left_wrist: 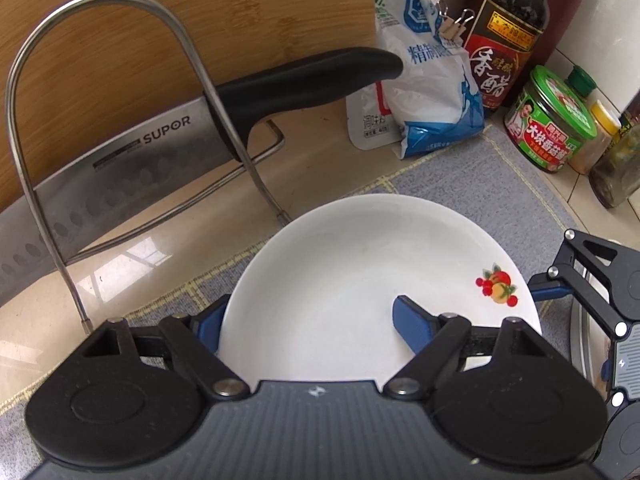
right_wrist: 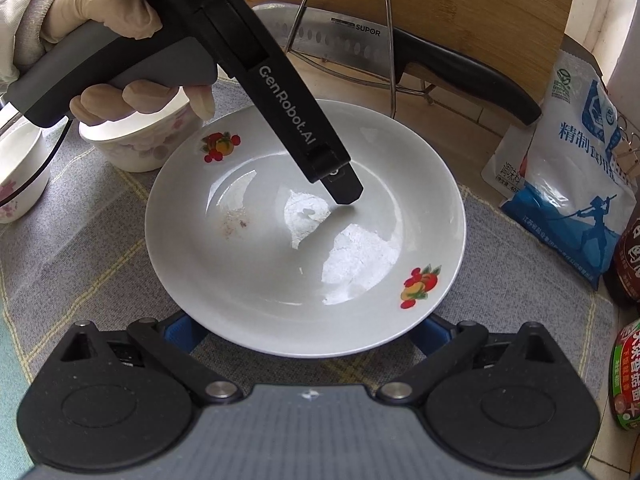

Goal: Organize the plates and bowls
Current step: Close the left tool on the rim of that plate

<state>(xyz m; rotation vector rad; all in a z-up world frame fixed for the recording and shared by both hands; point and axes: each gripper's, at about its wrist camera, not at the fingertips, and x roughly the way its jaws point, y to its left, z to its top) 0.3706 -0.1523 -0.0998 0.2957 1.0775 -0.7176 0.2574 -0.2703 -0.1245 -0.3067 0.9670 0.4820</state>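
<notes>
A white plate (left_wrist: 340, 280) with fruit decals lies on a grey checked mat (right_wrist: 80, 248). My left gripper (left_wrist: 308, 316) is shut on the plate's rim, with one blue finger (left_wrist: 210, 320) outside the rim and the other (left_wrist: 412, 326) lying inside the plate. In the right wrist view a gloved hand (right_wrist: 104, 20) holds that gripper, and its tip (right_wrist: 342, 190) reaches into the plate (right_wrist: 260, 280). My right gripper (right_wrist: 308, 336) stands open, both blue fingers tucked low under the plate's near rim. Two flowered bowls (right_wrist: 136, 144) (right_wrist: 16, 176) sit left of the plate.
A cleaver (left_wrist: 120, 160) with a black handle rests in a wire rack (left_wrist: 100, 0) in front of a wooden board (left_wrist: 200, 8). A salt bag (left_wrist: 432, 92), a vinegar bottle (left_wrist: 508, 32), a green-lidded jar (left_wrist: 548, 120) and spice jars (left_wrist: 600, 140) crowd the tiled corner.
</notes>
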